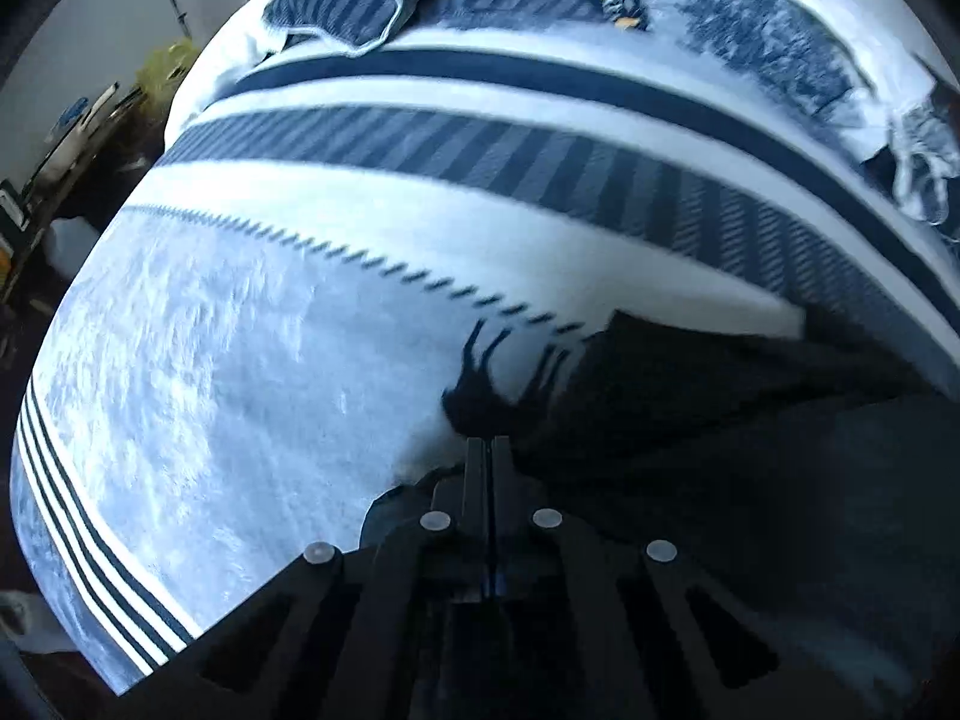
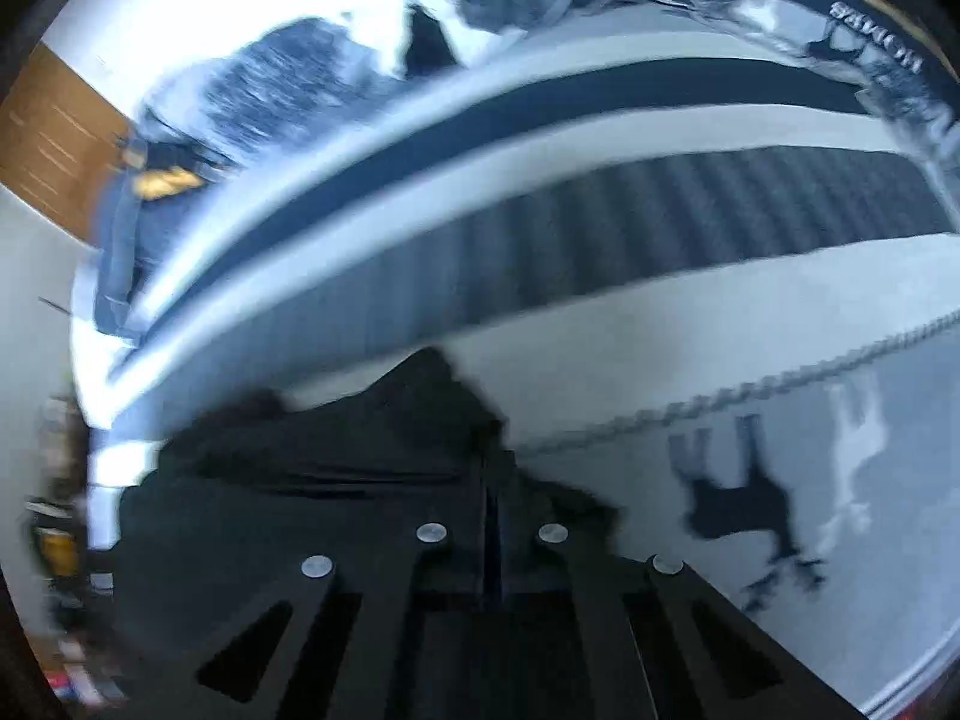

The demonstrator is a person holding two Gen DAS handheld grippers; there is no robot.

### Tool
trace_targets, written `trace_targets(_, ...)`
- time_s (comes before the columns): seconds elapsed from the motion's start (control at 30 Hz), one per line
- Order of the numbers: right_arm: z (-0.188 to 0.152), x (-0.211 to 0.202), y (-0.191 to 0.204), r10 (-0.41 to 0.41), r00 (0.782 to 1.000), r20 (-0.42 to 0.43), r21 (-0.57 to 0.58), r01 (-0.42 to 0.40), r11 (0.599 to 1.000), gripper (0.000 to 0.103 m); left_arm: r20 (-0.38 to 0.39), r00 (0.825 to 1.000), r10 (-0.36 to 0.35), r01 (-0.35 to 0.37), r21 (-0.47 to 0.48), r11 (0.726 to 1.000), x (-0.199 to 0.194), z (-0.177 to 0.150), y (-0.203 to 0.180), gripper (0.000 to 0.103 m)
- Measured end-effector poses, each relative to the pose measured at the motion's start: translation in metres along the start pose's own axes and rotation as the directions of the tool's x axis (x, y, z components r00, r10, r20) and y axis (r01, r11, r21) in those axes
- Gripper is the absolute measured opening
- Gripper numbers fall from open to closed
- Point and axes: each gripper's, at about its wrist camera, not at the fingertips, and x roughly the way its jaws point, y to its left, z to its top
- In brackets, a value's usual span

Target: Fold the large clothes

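Black cloth garment [image 1: 720,396] spread on a blue-and-white striped woven blanket [image 1: 420,192], pinched at both ends.

Seen only from the left: crumpled striped fabric [image 1: 384,0] at the far edge, cluttered shelf [image 1: 66,138] beyond. Only from the right: dark printed clothing [image 2: 870,18], brown wooden panel [image 2: 54,144]. Left gripper [image 1: 487,450] and right gripper [image 2: 491,468] both clenched tight, fingers together on the garment's edge.

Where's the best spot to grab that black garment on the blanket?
Grip the black garment by its raised edge, coming in low from the near side. The cloth lies bunched on the striped blanket, and both hand-held grippers, left and right, already pinch there.
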Motion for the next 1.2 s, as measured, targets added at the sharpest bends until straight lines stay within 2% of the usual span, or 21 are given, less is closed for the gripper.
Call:
trace_targets(0.03, -0.003, 0.012, -0.007, 0.017, 1.0, -0.024, 0.039, -0.016, 0.999, 0.002, 0.008, 1.0, -0.018, 0.018, -0.025, 1.0, -0.003, -0.001, 0.004, 0.001)
trace_targets(0.1, -0.007, 0.01, -0.013, 0.092, 0.996, -0.015, 0.079, -0.091, 0.993, 0.002, 0.035, 0.996, -0.085, 0.088, -0.089, 0.992, -0.013, -0.003, 0.019, 0.001)
trace_targets(0.13, -0.012, 0.0, -0.018, 0.15, 0.988, 0.027, 0.102, -0.152, 0.983, 0.002, 0.05, 0.993, -0.111, 0.116, -0.125, 0.985, -0.02, -0.004, 0.03, 0.002)
trace_targets(0.17, -0.015, -0.01, -0.022, 0.158, 0.986, 0.058, 0.109, -0.164, 0.981, 0.003, 0.063, 0.991, -0.121, 0.129, -0.145, 0.981, -0.024, -0.004, 0.037, 0.003)
trace_targets(0.2, -0.019, -0.02, -0.025, 0.157, 0.984, 0.086, 0.107, -0.166, 0.98, 0.003, 0.087, 0.987, -0.131, 0.145, -0.171, 0.975, -0.032, -0.007, 0.048, 0.01)
trace_targets(0.23, -0.029, -0.036, -0.03, 0.171, 0.976, 0.132, 0.095, -0.184, 0.978, 0.005, 0.106, 0.984, -0.14, 0.158, -0.193, 0.968, -0.039, -0.011, 0.059, 0.032)
trace_targets(0.27, -0.037, -0.047, -0.033, 0.191, 0.969, 0.157, 0.08, -0.205, 0.975, 0.016, 0.116, 0.982, -0.15, 0.172, -0.207, 0.963, -0.045, -0.015, 0.069, 0.048)
trace_targets(0.3, -0.045, -0.056, -0.036, 0.203, 0.965, 0.168, 0.07, -0.217, 0.974, 0.029, 0.129, 0.977, -0.169, 0.196, -0.229, 0.953, -0.053, -0.023, 0.08, 0.075)
trace_targets(0.33, -0.062, -0.071, -0.041, 0.225, 0.955, 0.196, 0.054, -0.239, 0.969, 0.067, 0.144, 0.973, -0.181, 0.212, -0.245, 0.946, -0.059, -0.031, 0.09, 0.08)
trace_targets(0.37, -0.077, -0.081, -0.045, 0.243, 0.945, 0.218, 0.04, -0.258, 0.965, 0.087, 0.168, 0.965, -0.2, 0.24, -0.265, 0.934, -0.066, -0.048, 0.104, 0.08)
trace_targets(0.47, -0.126, -0.096, -0.05, 0.283, 0.94, 0.189, 0.002, -0.288, 0.958, 0.087, 0.118, 0.96, -0.254, 0.277, -0.266, 0.923, -0.06, -0.085, 0.123, 0.08)
trace_targets(0.53, -0.153, -0.093, -0.06, 0.285, 0.943, 0.172, 0.016, -0.292, 0.956, 0.087, 0.091, 0.94, -0.329, 0.341, -0.257, 0.904, -0.055, -0.119, 0.131, 0.08)
trace_targets(0.6, -0.187, -0.08, -0.082, 0.34, 0.931, 0.131, 0.077, -0.352, 0.933, 0.087, 0.079, 0.934, -0.348, 0.356, -0.259, 0.898, -0.054, -0.145, 0.134, 0.08)
trace_targets(0.7, -0.22, -0.065, -0.099, 0.397, 0.91, 0.118, 0.15, -0.412, 0.899, 0.087, 0.076, 0.914, -0.397, 0.4, -0.326, 0.857, -0.056, -0.176, 0.14, 0.08)
trace_targets(0.77, -0.233, -0.056, -0.104, 0.426, 0.896, 0.122, 0.174, -0.442, 0.88, 0.085, 0.052, 0.897, -0.439, 0.427, -0.366, 0.827, -0.05, -0.19, 0.139, 0.08)
trace_targets(0.87, -0.236, -0.062, -0.101, 0.442, 0.884, 0.152, 0.144, -0.462, 0.875, 0.084, 0.026, 0.871, -0.491, 0.466, -0.363, 0.807, -0.044, -0.203, 0.13, 0.08)
trace_targets(0.9, -0.237, -0.062, -0.098, 0.442, 0.885, 0.143, 0.135, -0.46, 0.877, 0.084, 0.029, 0.868, -0.496, 0.474, -0.351, 0.808, -0.043, -0.206, 0.126, 0.08)
trace_targets(0.97, -0.238, -0.054, -0.095, 0.449, 0.887, 0.106, 0.145, -0.461, 0.876, 0.079, 0.048, 0.872, -0.486, 0.474, -0.323, 0.819, -0.041, -0.212, 0.122, 0.08)
trace_targets(1.2, -0.258, -0.048, -0.108, 0.499, 0.861, 0.1, 0.24, -0.508, 0.827, 0.077, 0.07, 0.851, -0.521, 0.507, -0.372, 0.778, -0.042, -0.212, 0.124, 0.08)
